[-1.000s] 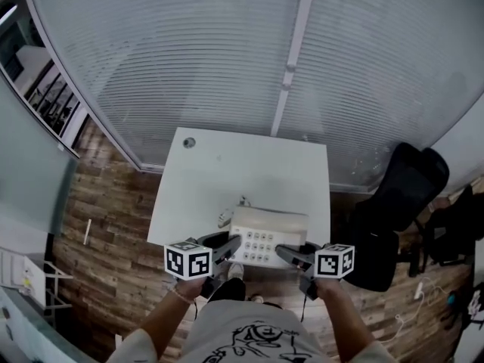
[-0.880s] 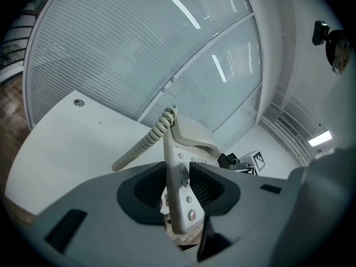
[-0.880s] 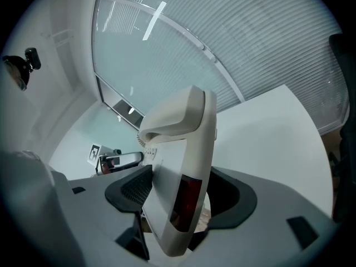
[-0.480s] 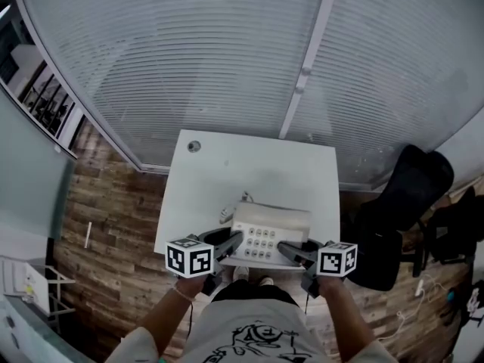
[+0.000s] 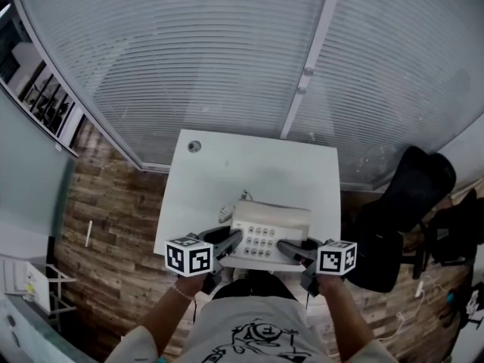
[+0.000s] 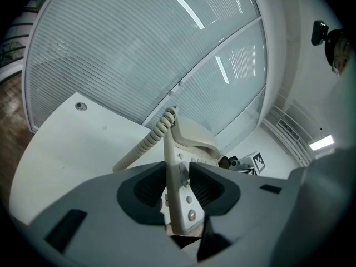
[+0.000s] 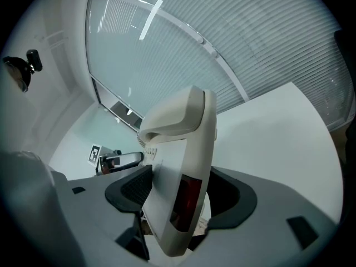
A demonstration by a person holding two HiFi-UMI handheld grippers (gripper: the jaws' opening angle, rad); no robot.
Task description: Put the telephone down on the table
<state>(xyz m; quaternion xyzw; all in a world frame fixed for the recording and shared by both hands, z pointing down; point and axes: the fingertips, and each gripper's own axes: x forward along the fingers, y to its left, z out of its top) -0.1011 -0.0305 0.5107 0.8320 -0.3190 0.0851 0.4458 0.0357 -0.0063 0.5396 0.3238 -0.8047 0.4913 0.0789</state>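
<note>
A beige desk telephone (image 5: 266,233) with a keypad, a handset on top and a coiled cord (image 5: 227,214) sits between both grippers at the white table's (image 5: 249,169) near edge. My left gripper (image 5: 233,240) is shut on its left side and my right gripper (image 5: 286,248) on its right side. In the left gripper view the telephone's (image 6: 181,171) thin edge stands upright between the left gripper's (image 6: 178,185) dark pads, and the cord (image 6: 147,141) trails onto the table. In the right gripper view the right gripper (image 7: 181,196) clamps the telephone's (image 7: 183,166) body below the handset (image 7: 175,113). I cannot tell whether it touches the table.
A round cable hole (image 5: 194,147) marks the table's far left corner. A ribbed glass wall (image 5: 227,51) stands behind the table. A black office chair (image 5: 401,203) sits to the right, and the wooden floor (image 5: 98,218) shows on the left.
Both grippers have carried the telephone a little forward over the table's near edge; most of that shift came early, and little has moved since.
</note>
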